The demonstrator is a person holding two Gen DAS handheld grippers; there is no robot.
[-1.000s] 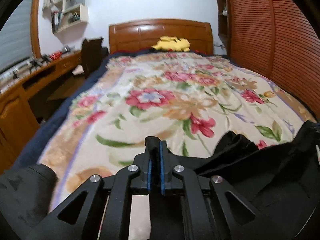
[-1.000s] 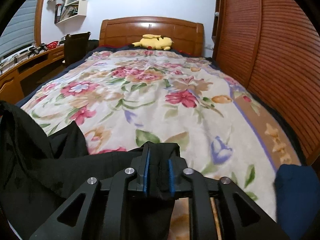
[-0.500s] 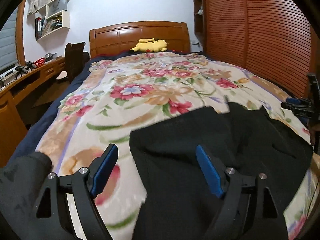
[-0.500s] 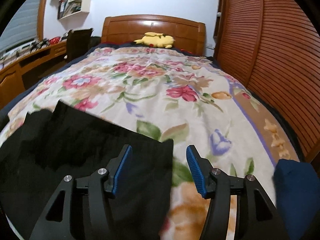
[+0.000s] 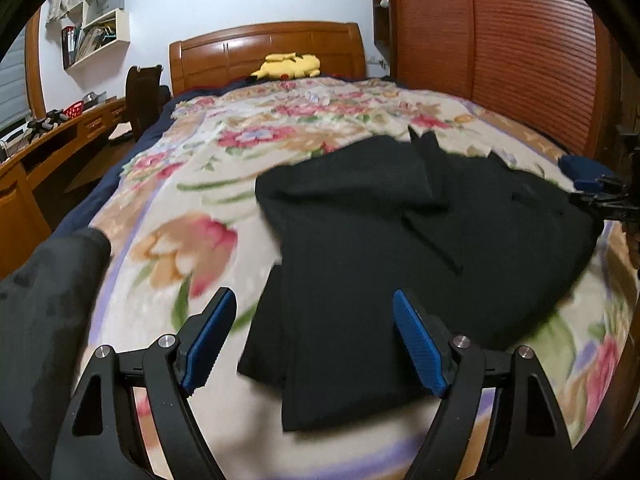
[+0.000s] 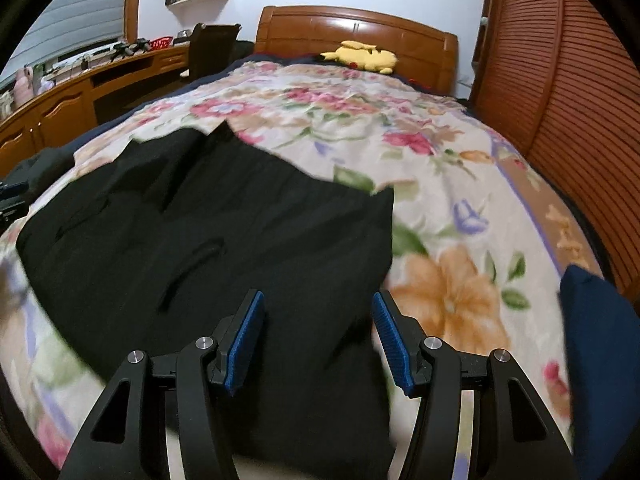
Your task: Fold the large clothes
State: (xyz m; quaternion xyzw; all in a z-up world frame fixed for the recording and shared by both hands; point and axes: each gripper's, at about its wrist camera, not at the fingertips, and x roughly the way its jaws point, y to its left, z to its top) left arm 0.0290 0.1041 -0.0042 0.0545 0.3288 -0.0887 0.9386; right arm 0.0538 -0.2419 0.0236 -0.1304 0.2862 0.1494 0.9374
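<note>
From the left wrist view, the left gripper point(image 5: 312, 336) has its blue-padded jaws spread wide, pressing on nothing. The black garment point(image 5: 400, 232) lies spread on the floral blanket point(image 5: 192, 184), its near edge between and below the jaws, apart from the pads. A dark grey cloth point(image 5: 44, 300) sits at the blanket's left edge. A yellow plush toy point(image 5: 288, 66) rests against the wooden headboard point(image 5: 264, 48) at the blanket's far end.

From the right wrist view, the right gripper point(image 6: 318, 332) is also parted, less widely, gripping nothing. The black garment point(image 6: 208, 248) covers the blanket's near left part, its right edge running beneath the gap. A navy cloth point(image 6: 600, 344) lies at the blanket's right edge.
</note>
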